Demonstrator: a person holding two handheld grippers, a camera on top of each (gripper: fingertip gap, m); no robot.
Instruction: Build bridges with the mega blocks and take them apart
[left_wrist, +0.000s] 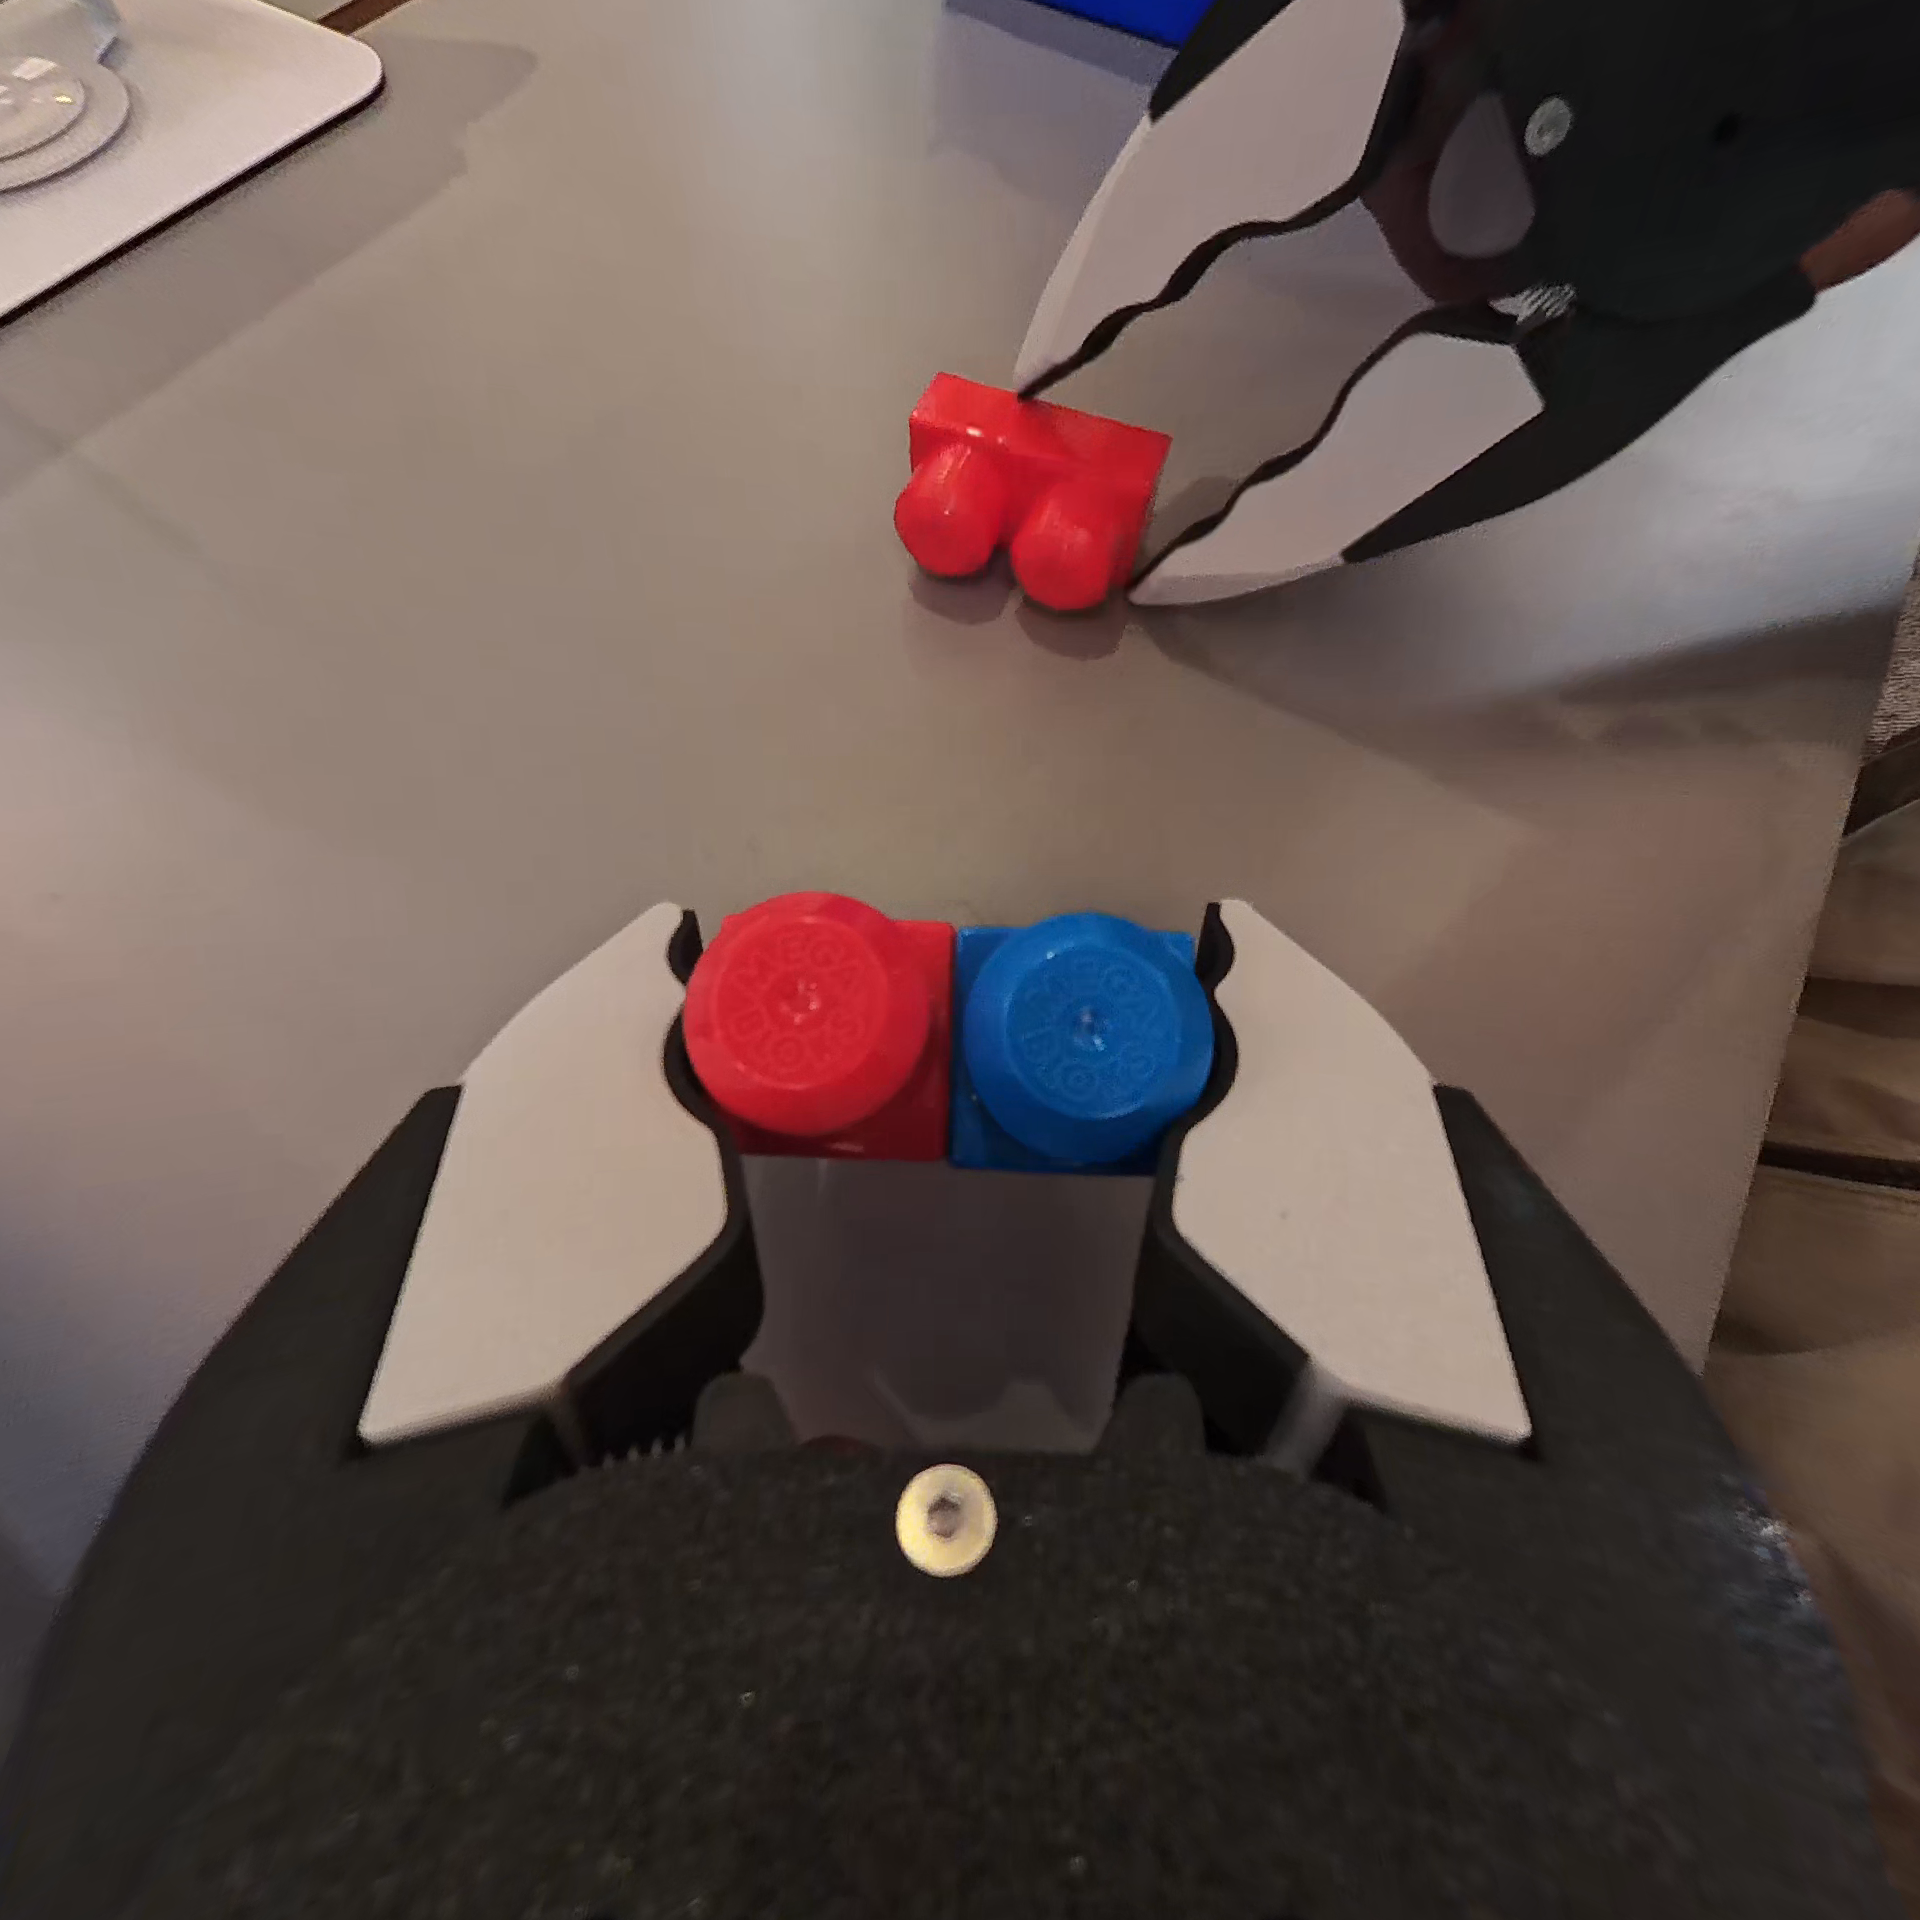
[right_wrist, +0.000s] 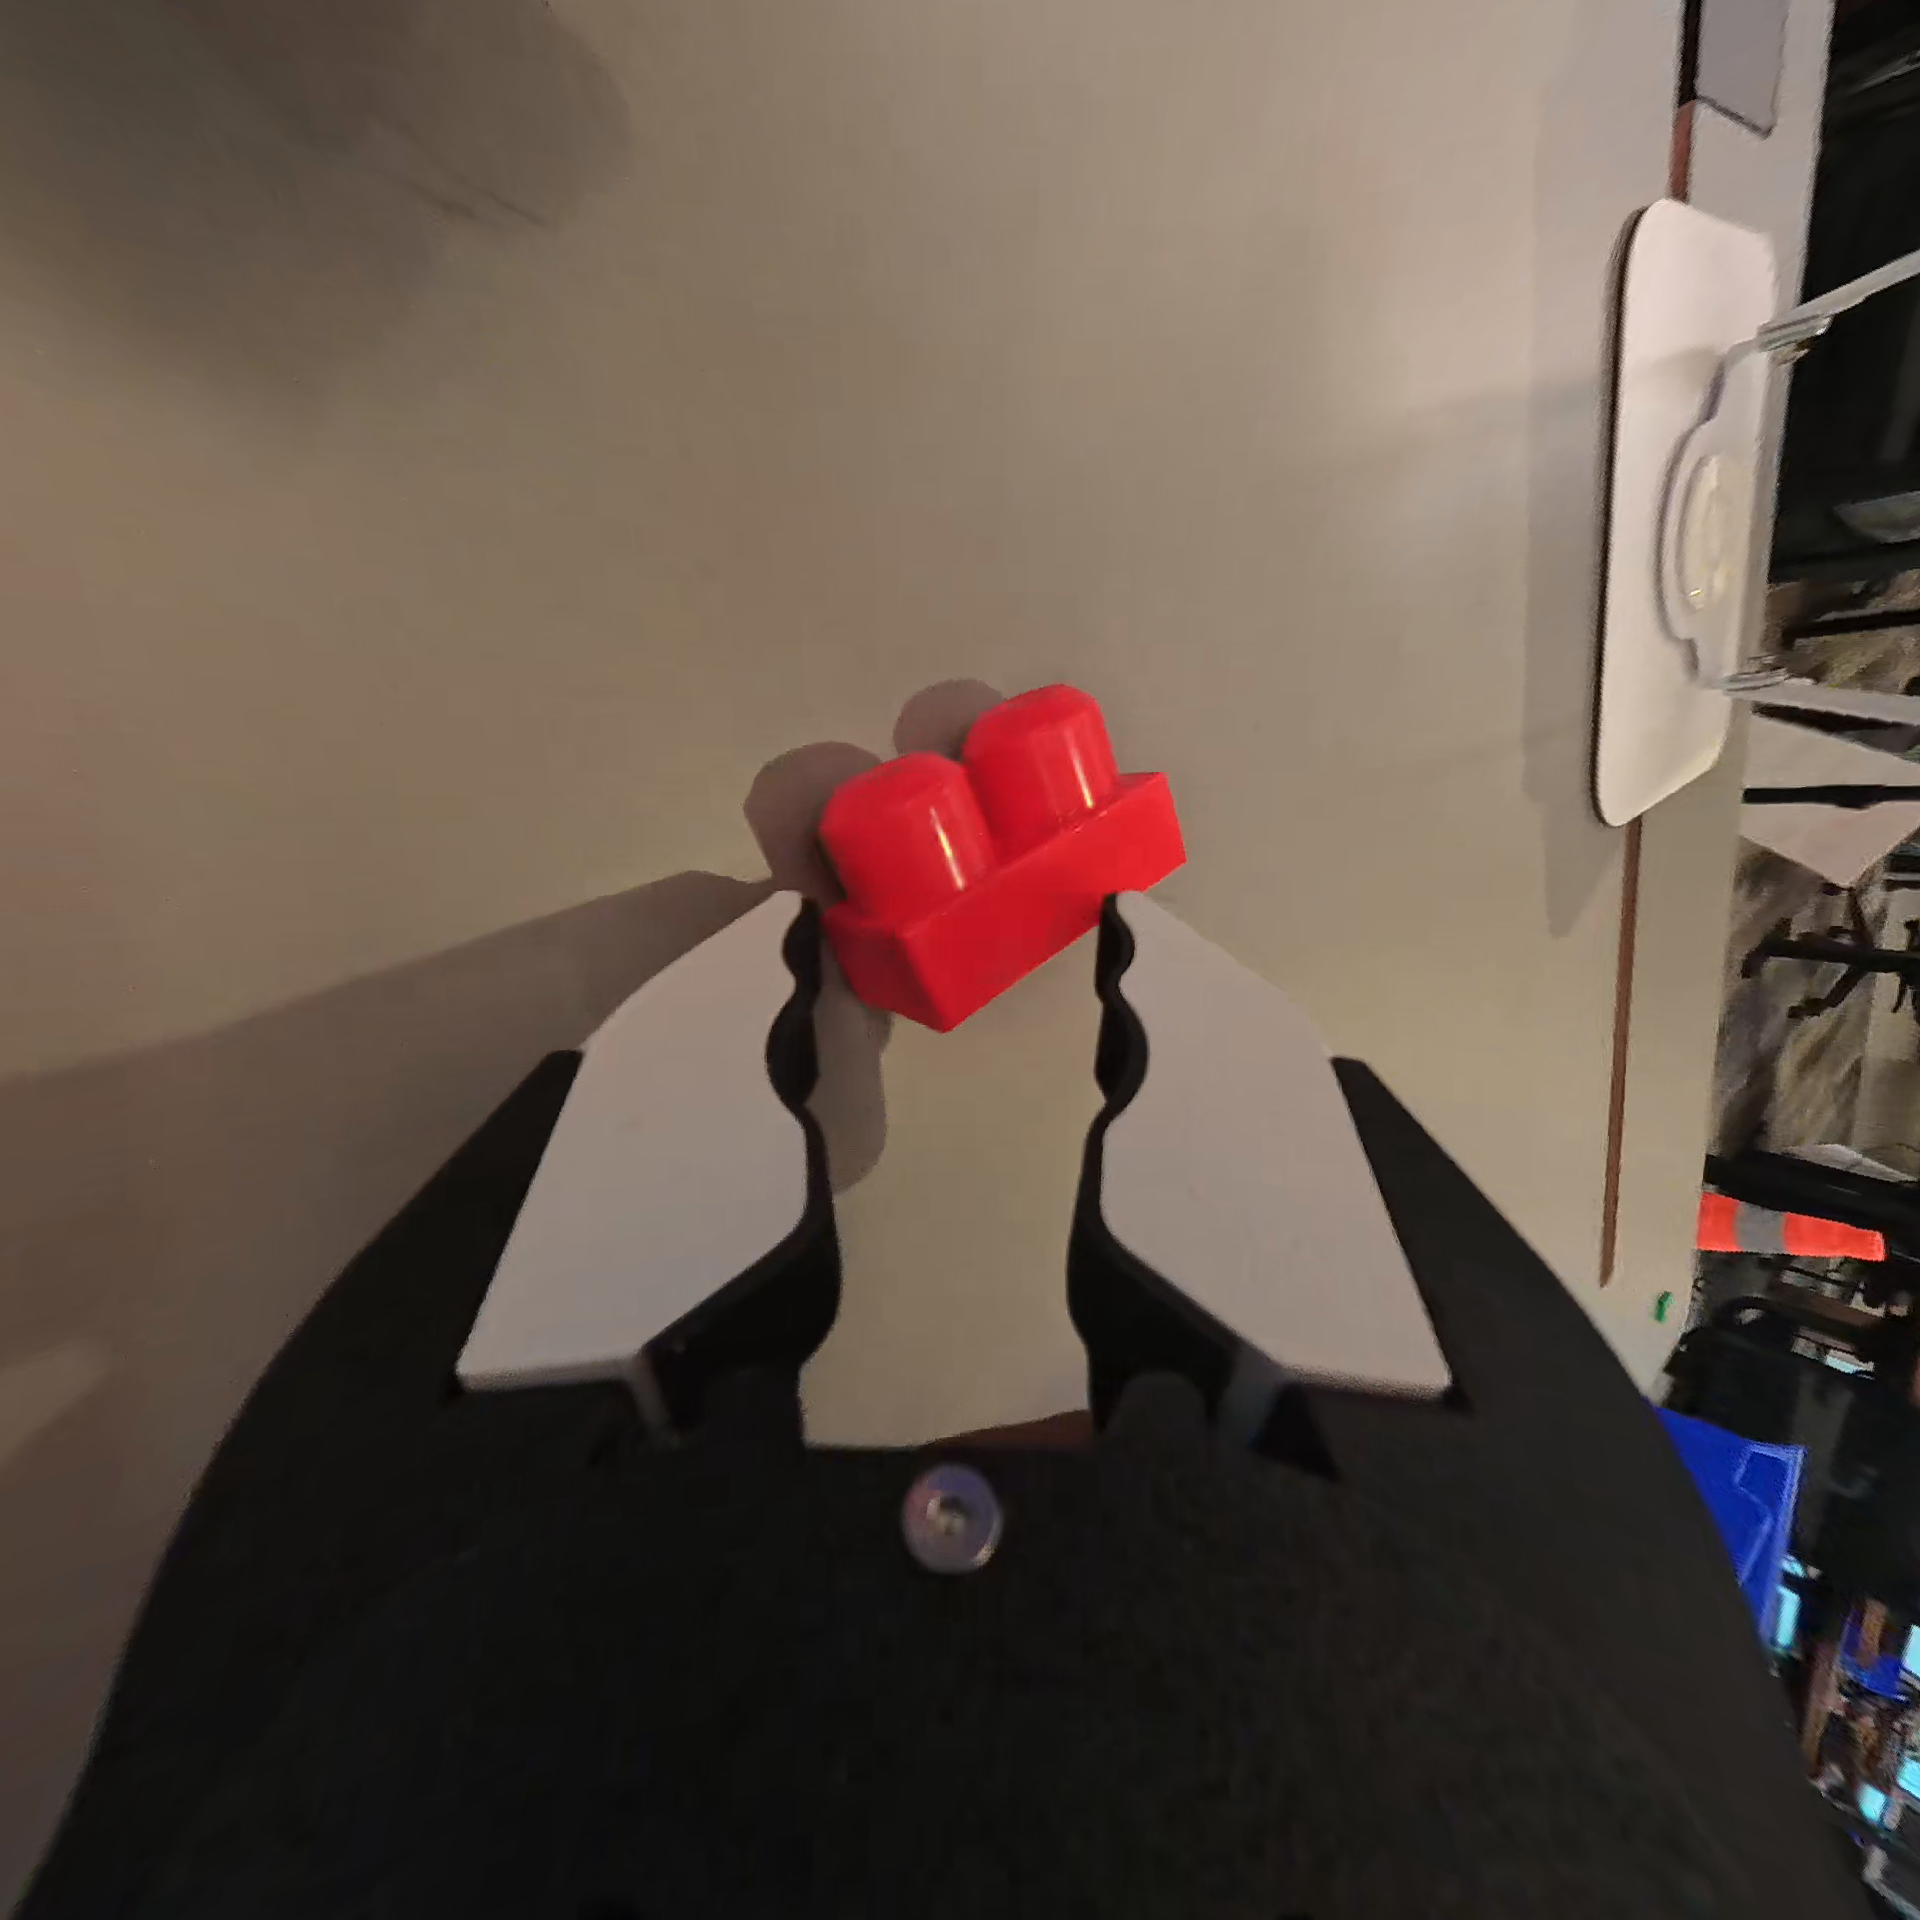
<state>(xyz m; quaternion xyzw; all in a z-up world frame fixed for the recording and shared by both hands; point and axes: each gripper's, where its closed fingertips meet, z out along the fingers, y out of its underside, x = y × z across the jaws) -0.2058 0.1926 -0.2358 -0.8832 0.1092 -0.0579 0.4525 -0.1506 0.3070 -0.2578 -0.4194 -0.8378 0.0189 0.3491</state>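
My left gripper (left_wrist: 948, 997) is shut on two single-stud blocks held side by side, a red one (left_wrist: 800, 1013) on the left and a blue one (left_wrist: 1081, 1023) on the right, with their studs facing the camera. A red two-stud block (left_wrist: 1029, 483) lies on its side on the grey table (left_wrist: 520, 623). My right gripper (left_wrist: 1081, 494) is open, with one fingertip on the block's upper edge and the other on the table by its corner. In the right wrist view the same block (right_wrist: 997, 862) sits at the tips of the open right gripper (right_wrist: 956, 904).
A white mat (left_wrist: 156, 135) with a clear round object lies at the far left; it also shows in the right wrist view (right_wrist: 1673, 520). A blue object (left_wrist: 1081, 21) sits at the far edge. The table edge (left_wrist: 1829, 831) runs down the right. My hands' fingertips stand some 15 centimeters from each other.
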